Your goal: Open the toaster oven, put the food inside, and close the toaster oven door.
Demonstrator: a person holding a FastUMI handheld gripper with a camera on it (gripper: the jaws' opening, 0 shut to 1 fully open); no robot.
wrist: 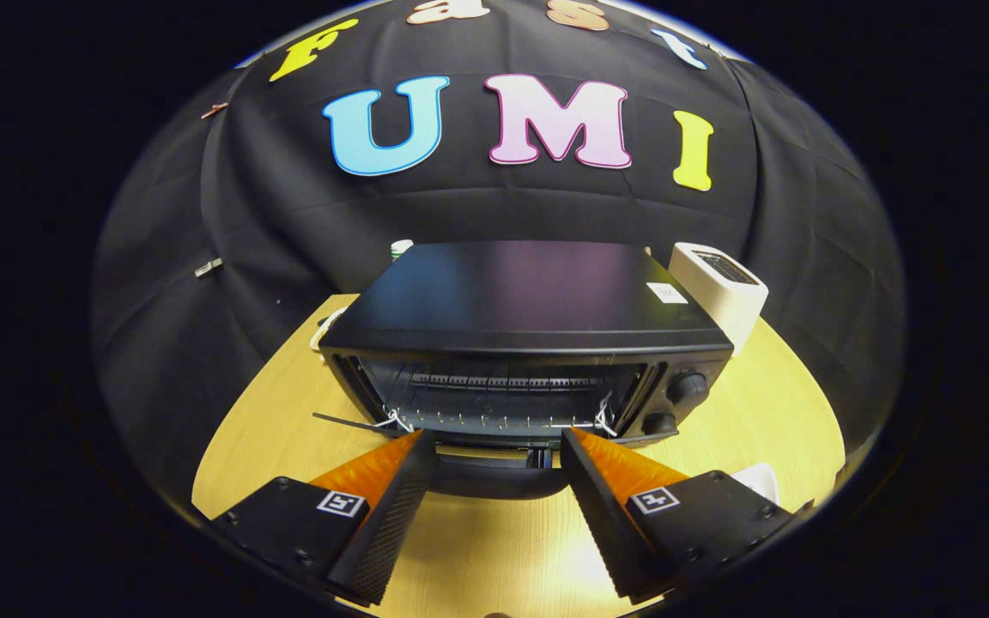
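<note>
Wooden tabletop [288, 463] carrying a black toaster oven [520, 343], set toward the far edge with its front facing the gripper. Its door [494, 472] appears already swung down and open: the cavity shows a wire rack [503, 395], and a dark curved handle lies low between the fingertips. A white boxy appliance [722, 292] stands at the oven's far right corner. Two control knobs [688, 388] sit on the right of the oven's front. A small white object [761, 481] peeks out near the right finger; whether it is the food cannot be told. The gripper [494, 446] is spread wide and empty, its fingertips just ahead of the lowered door, straddling the handle.

Risks, as judged: pressing down on the open door could tip the light oven forward or slide it on the smooth wood; white ties at the rack's front corners could snag a finger or the food on entry; a finger drifting right could knock a knob.

Writing: a small white label [666, 293] on the oven top is too small to read.
</note>
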